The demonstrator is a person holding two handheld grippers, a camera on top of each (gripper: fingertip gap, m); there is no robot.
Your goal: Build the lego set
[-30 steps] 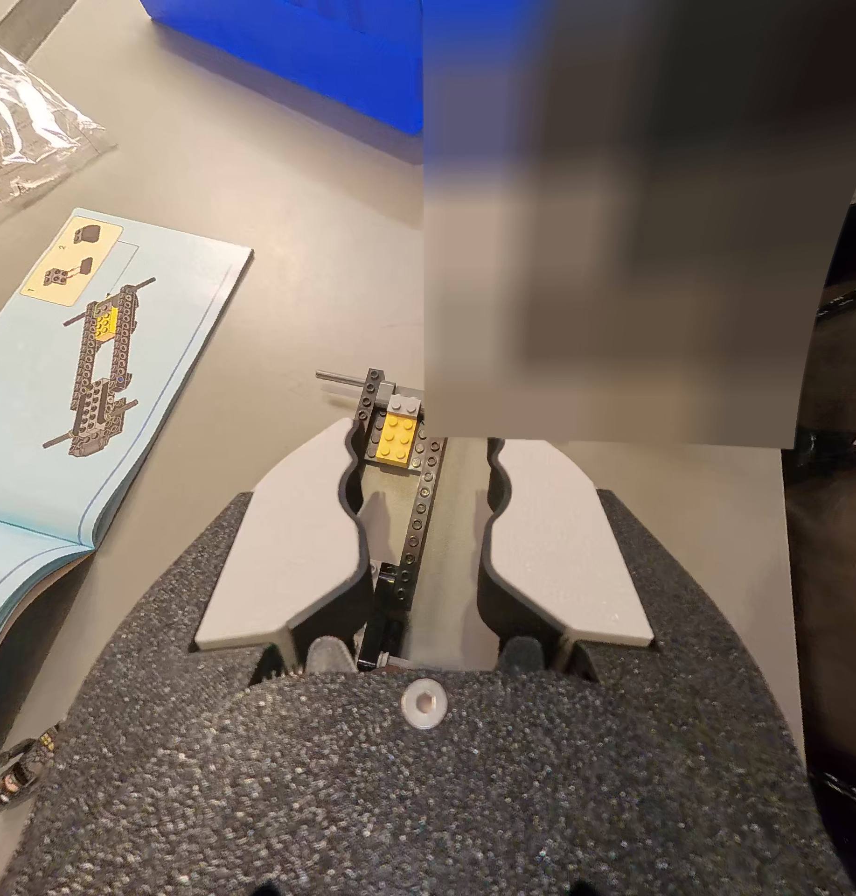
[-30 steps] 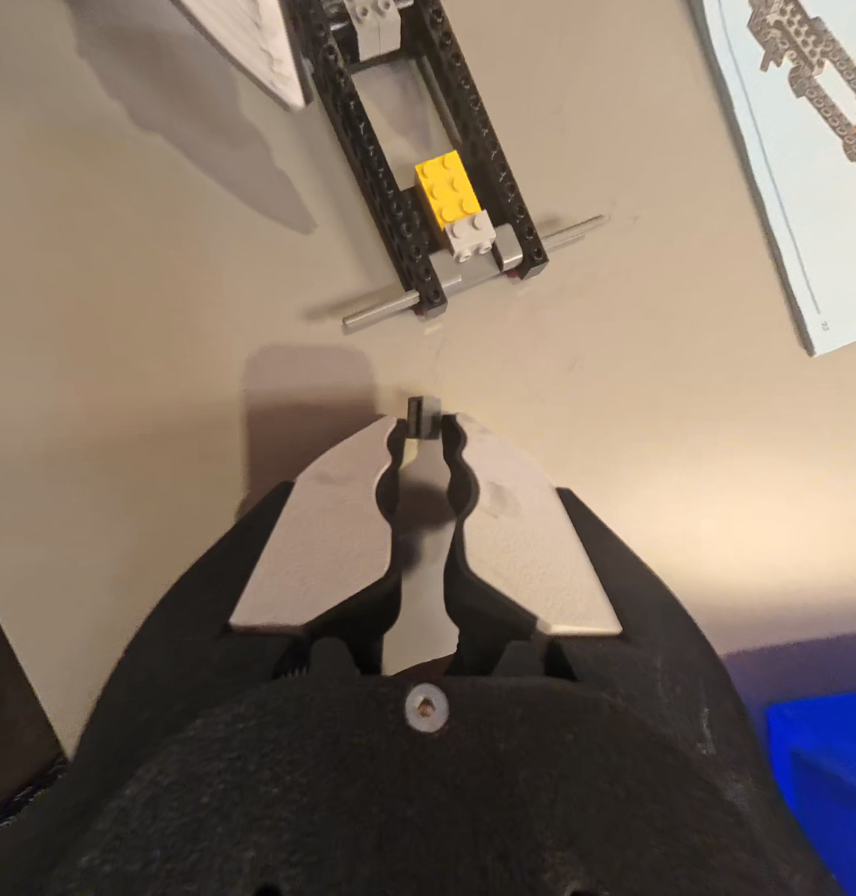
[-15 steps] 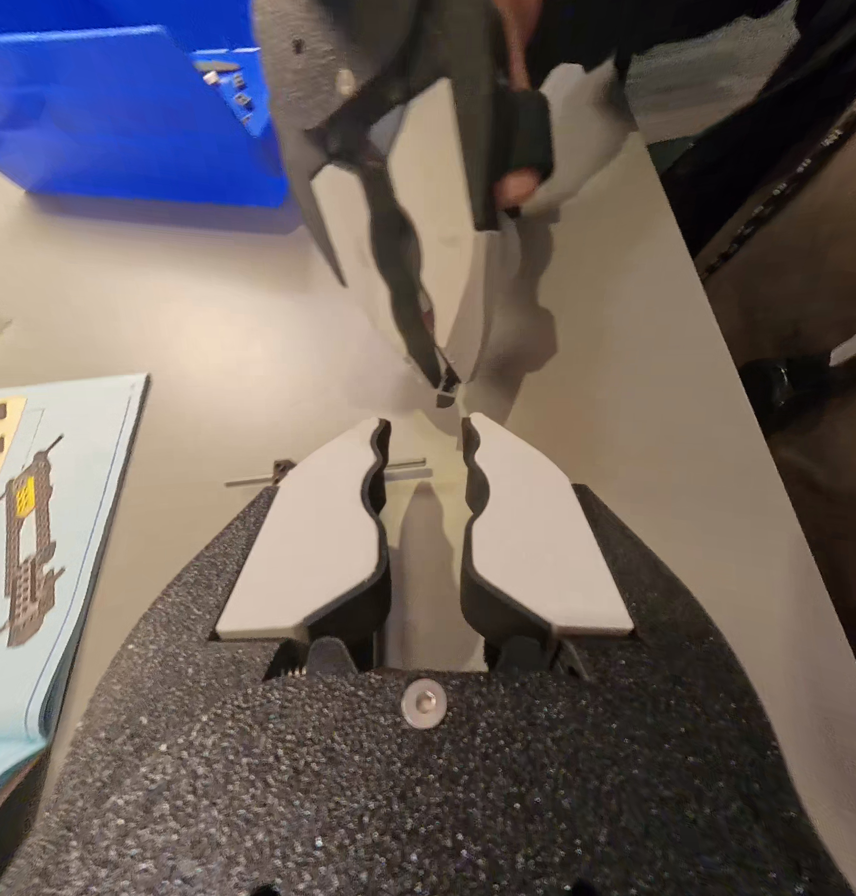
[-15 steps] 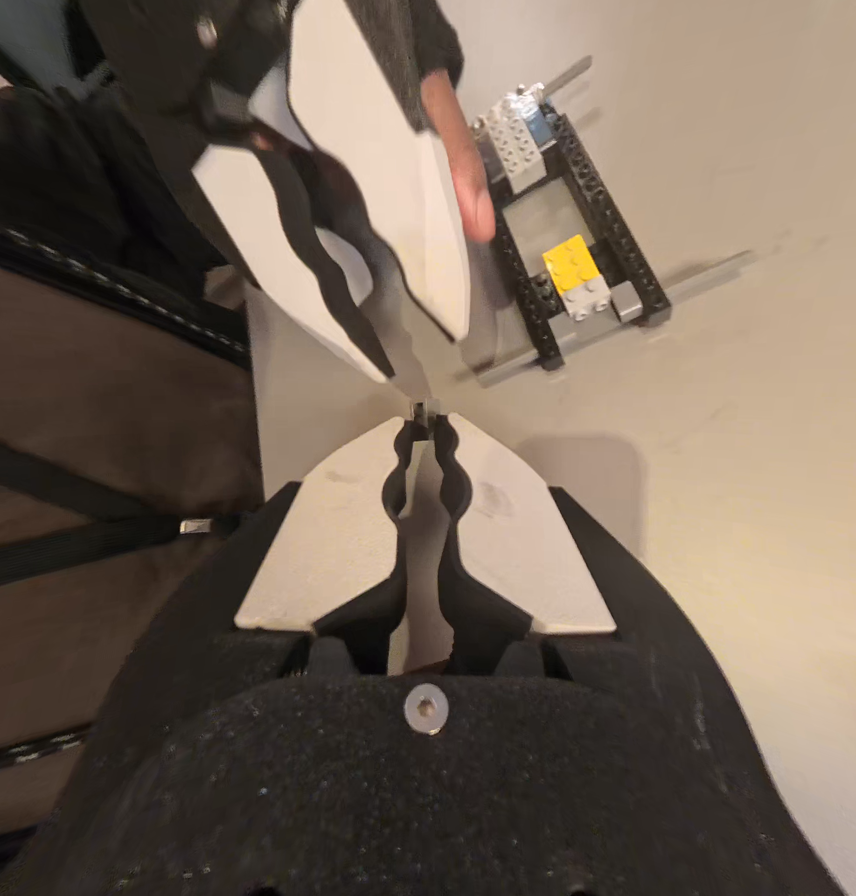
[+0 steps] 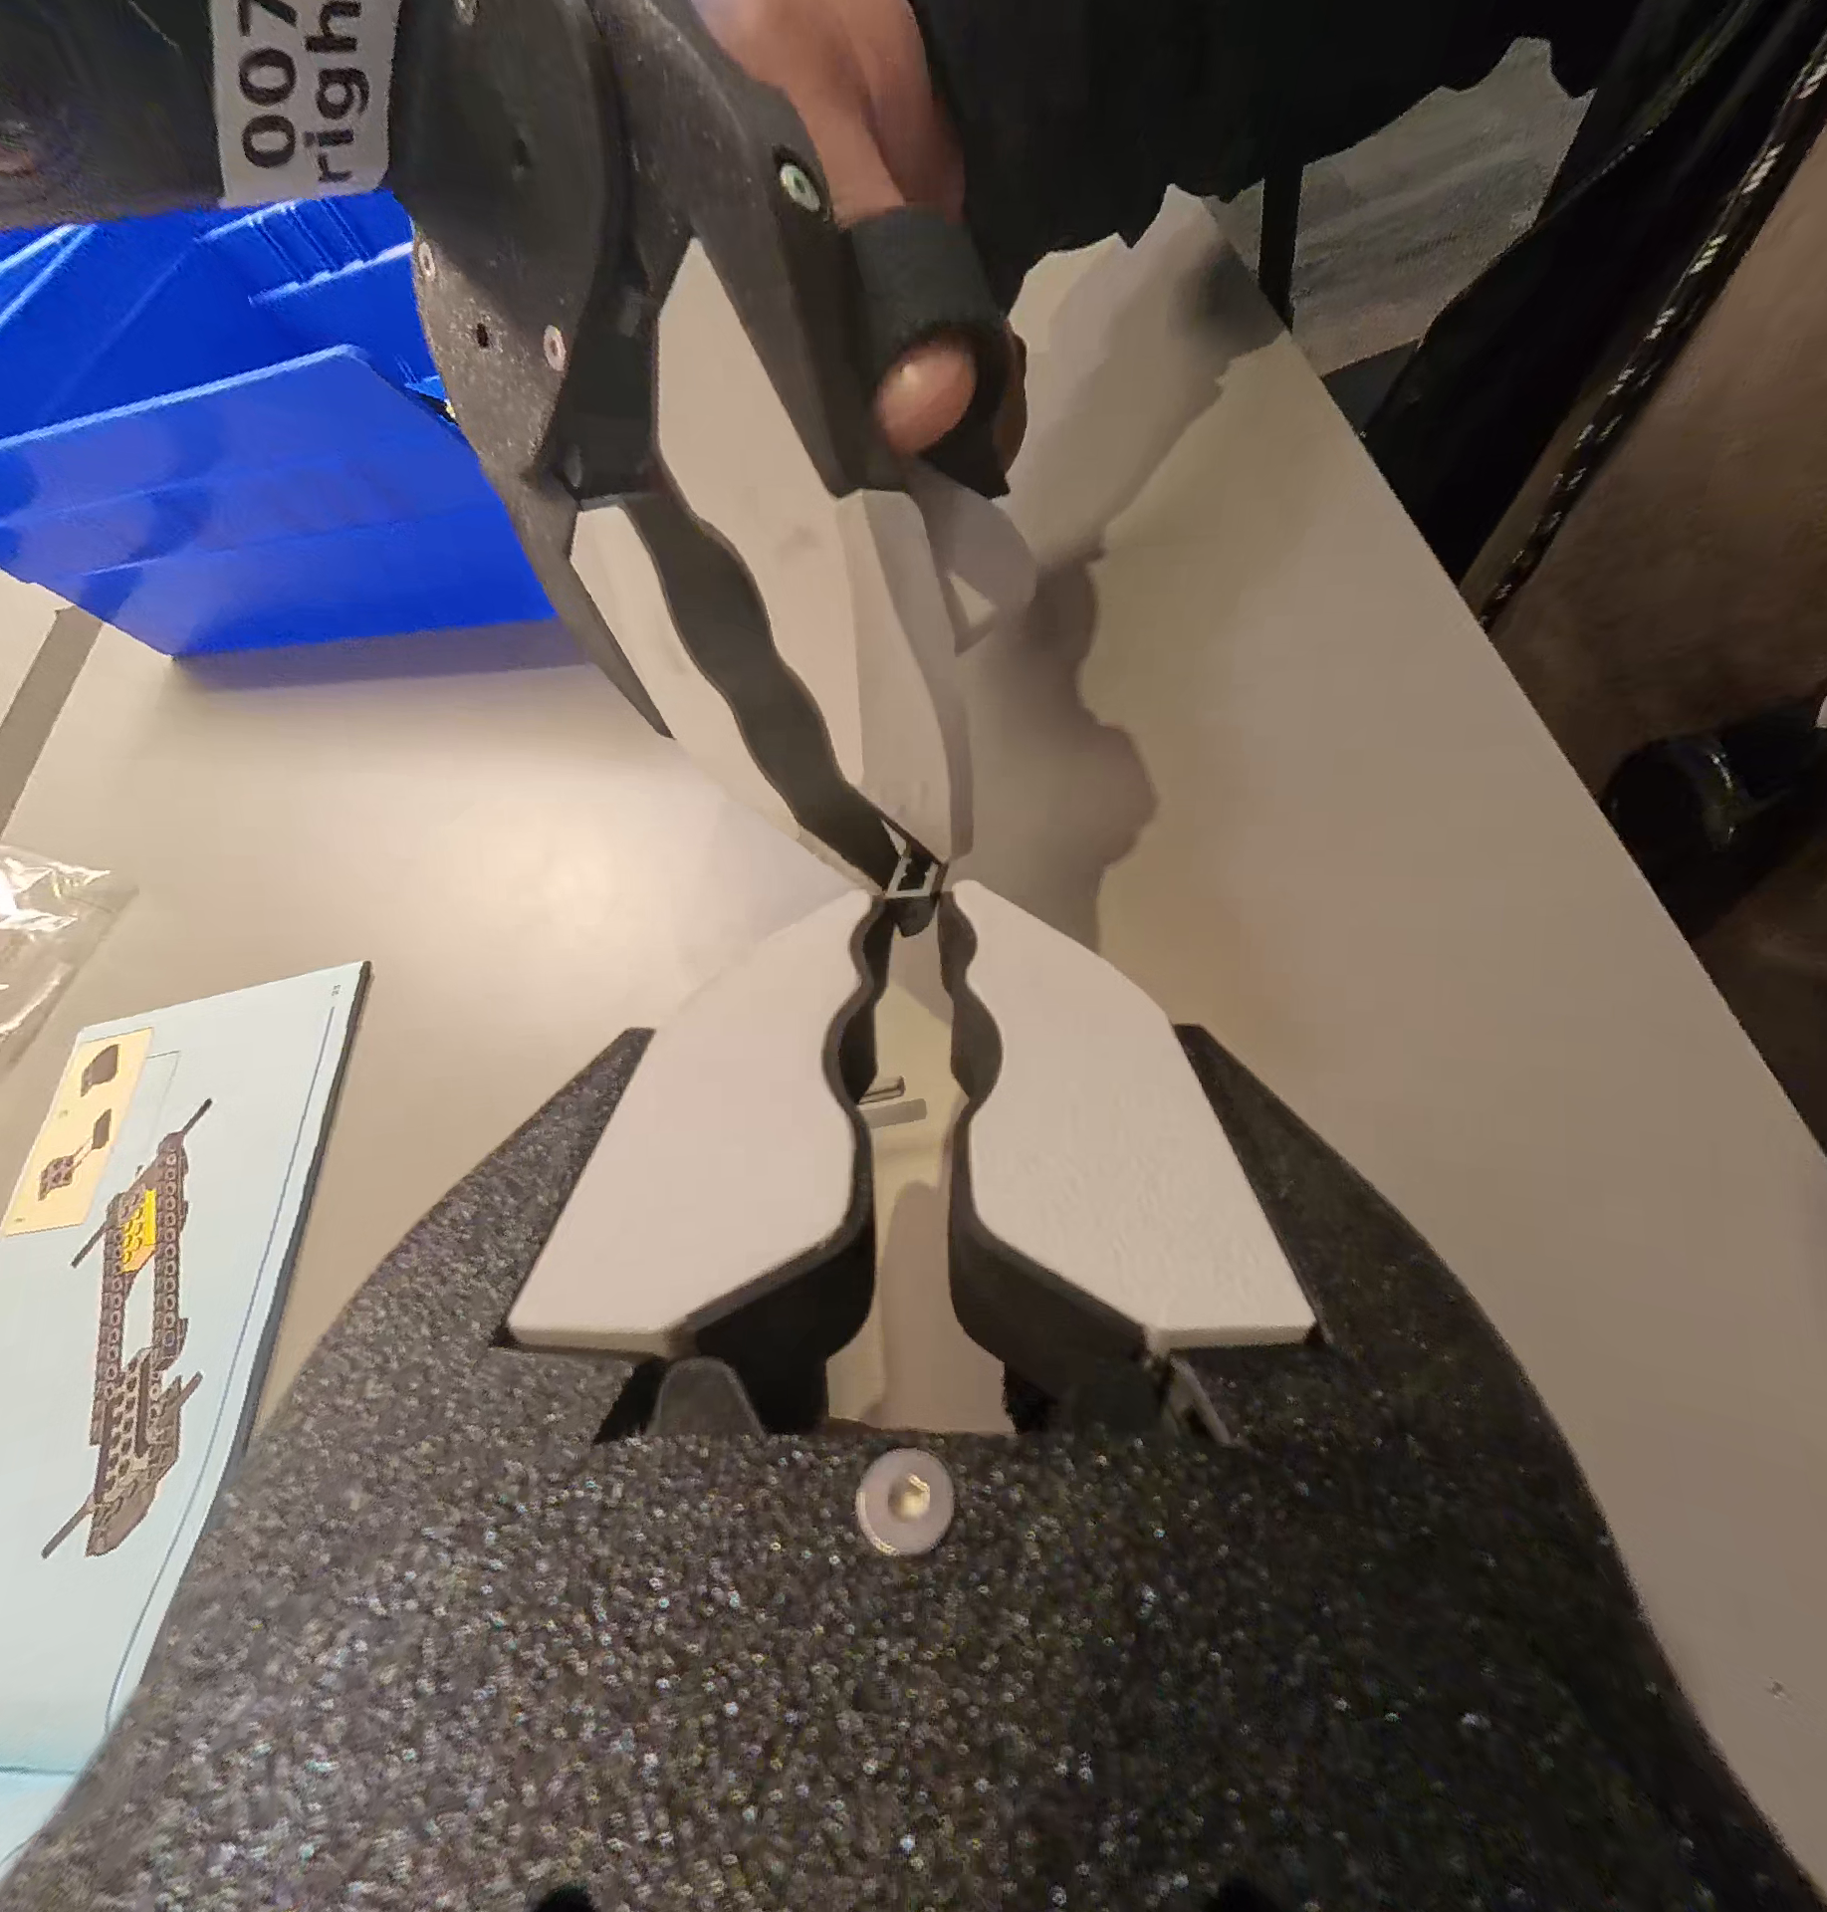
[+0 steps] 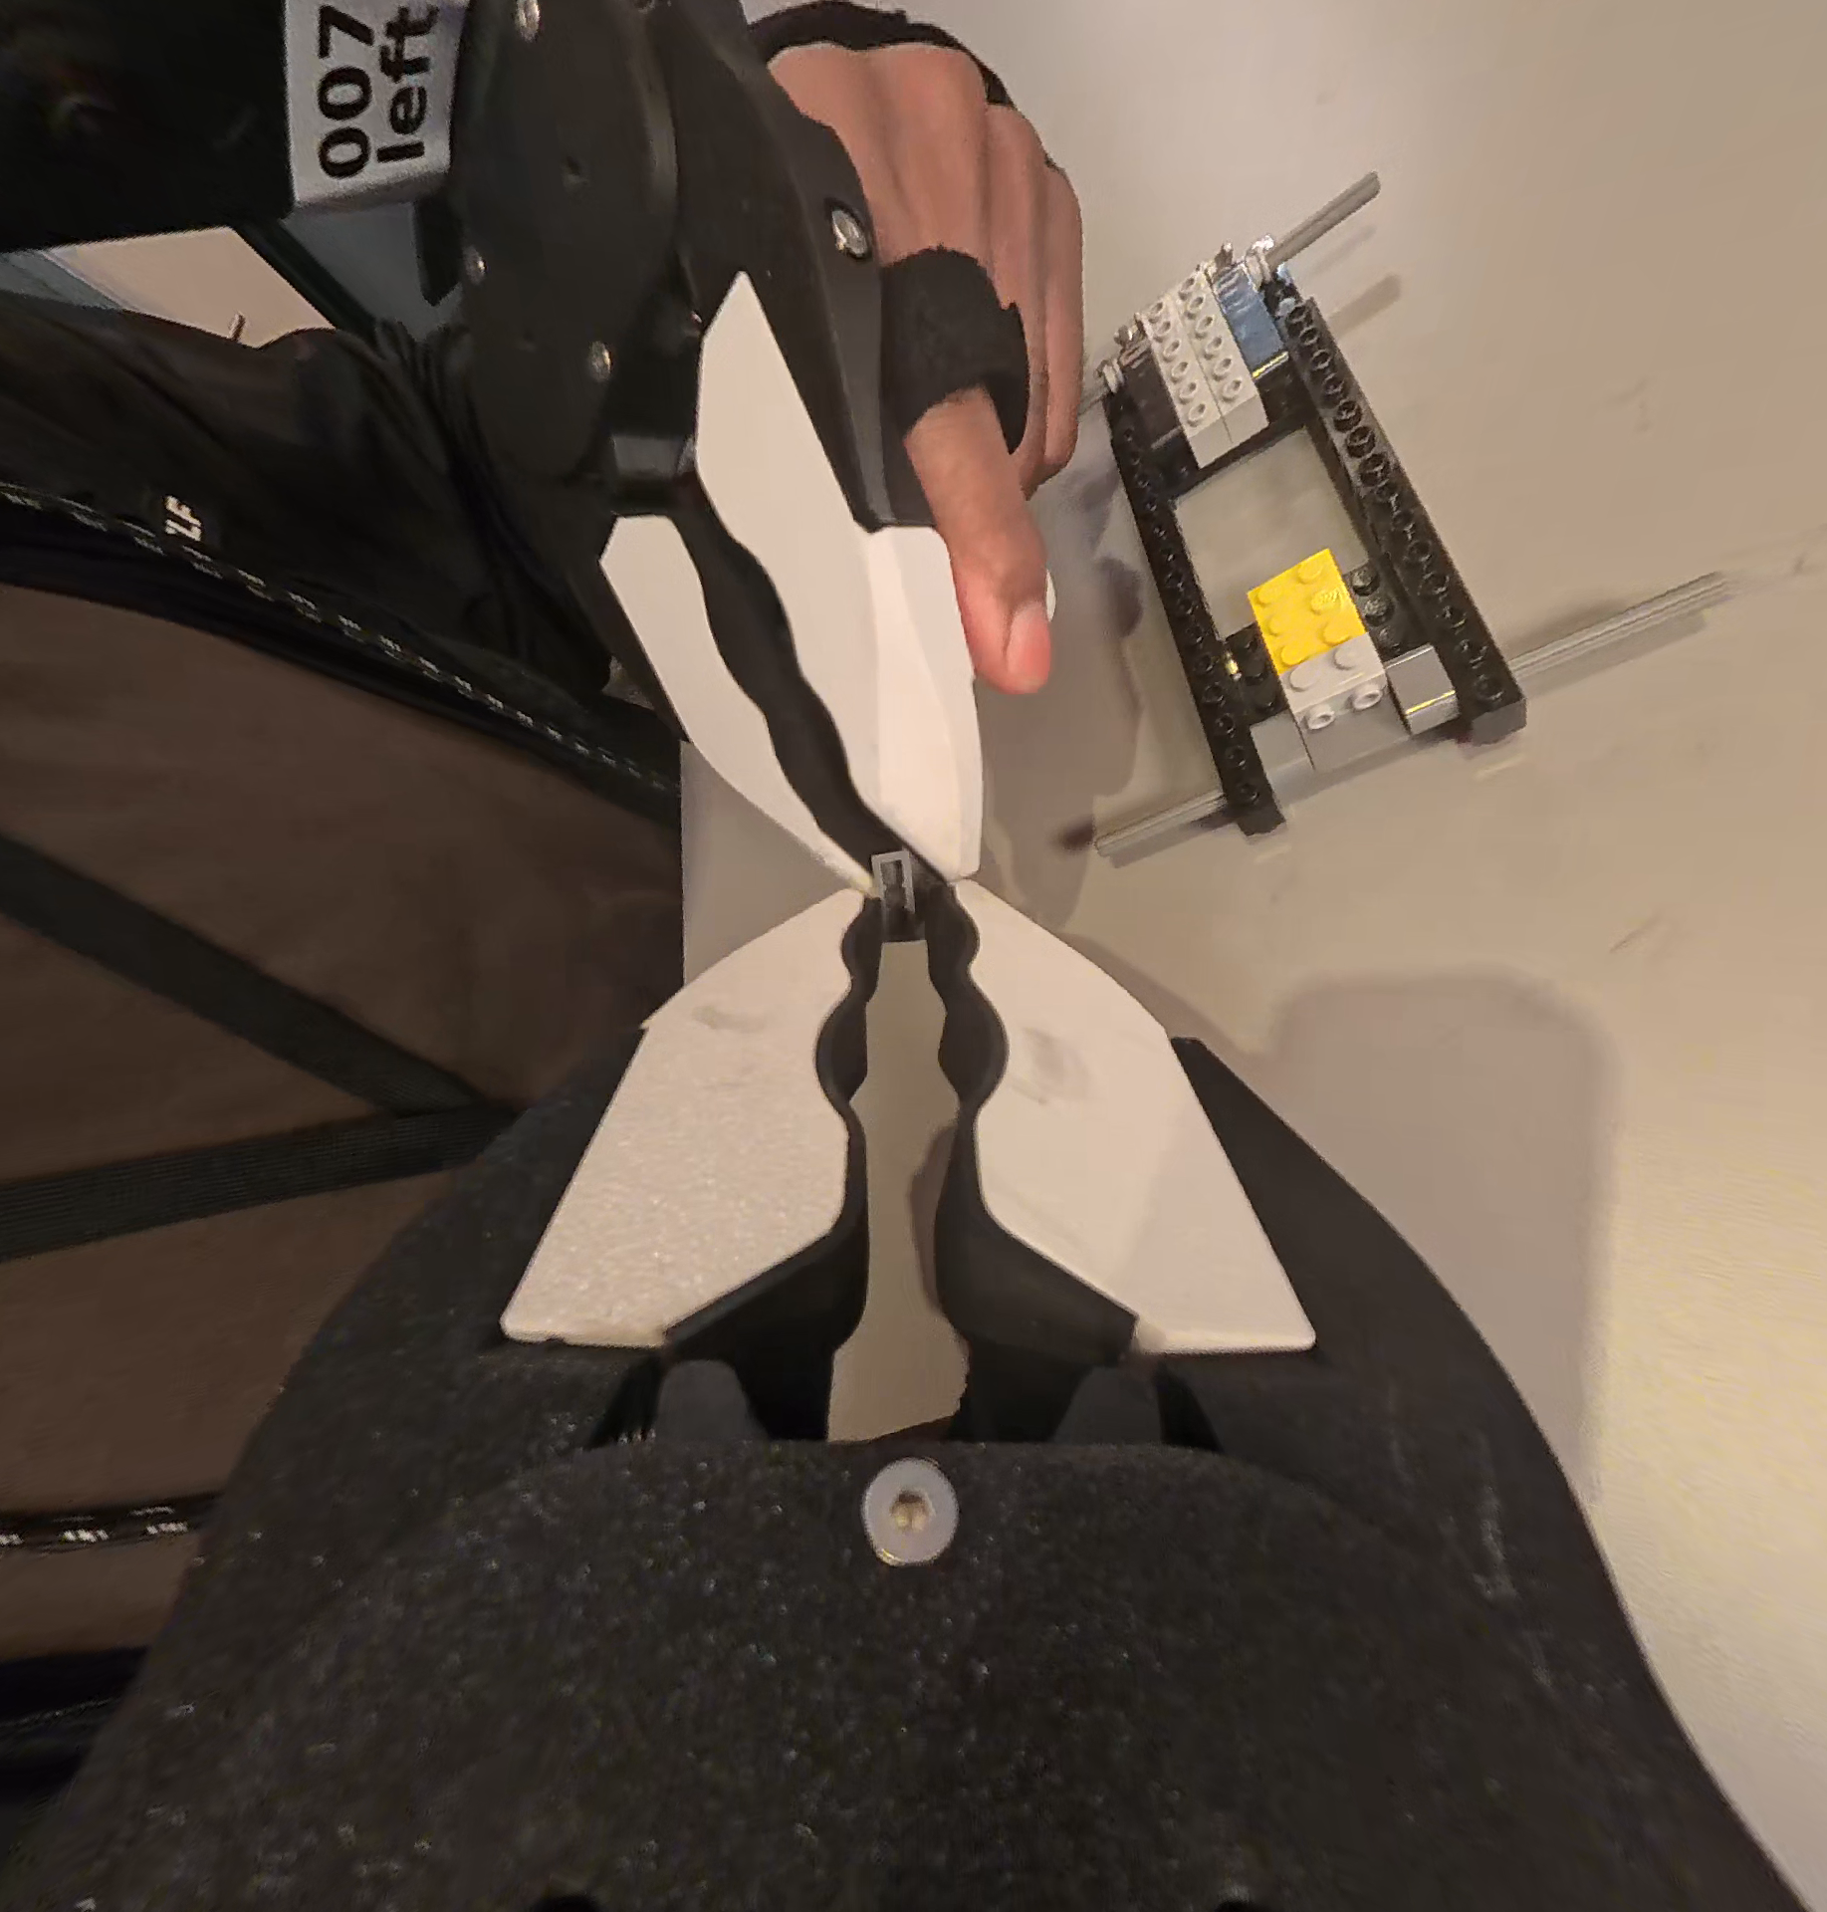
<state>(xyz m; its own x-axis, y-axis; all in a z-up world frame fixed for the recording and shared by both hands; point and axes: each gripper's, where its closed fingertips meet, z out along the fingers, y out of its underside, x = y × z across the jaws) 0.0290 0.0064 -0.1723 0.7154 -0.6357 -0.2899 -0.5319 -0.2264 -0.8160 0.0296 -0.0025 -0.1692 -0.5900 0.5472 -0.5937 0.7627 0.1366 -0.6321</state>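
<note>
**Two hand-held grippers, tip to tip on one small grey piece**

Item 1: left hand-held gripper (image 5: 911,916), fingertips nearly together, clamped on a small grey brick piece (image 5: 911,879) at its 12 o'clock.

Item 2: right hand-held gripper (image 6: 901,910), fingertips likewise pinched on the same piece, meeting the left gripper's tips above the desk (image 6: 1509,1035).

Item 3: black brick frame (image 6: 1312,538) with yellow and grey bricks and grey axles, lying flat on the desk, at 1 o'clock in the right wrist view, apart from both grippers.

Item 4: open instruction booklet (image 5: 143,1293), at 9 o'clock in the left wrist view.

Item 5: blue bin (image 5: 216,466), at 10 o'clock; clear plastic bag (image 5: 19,942) beside the booklet.
</note>
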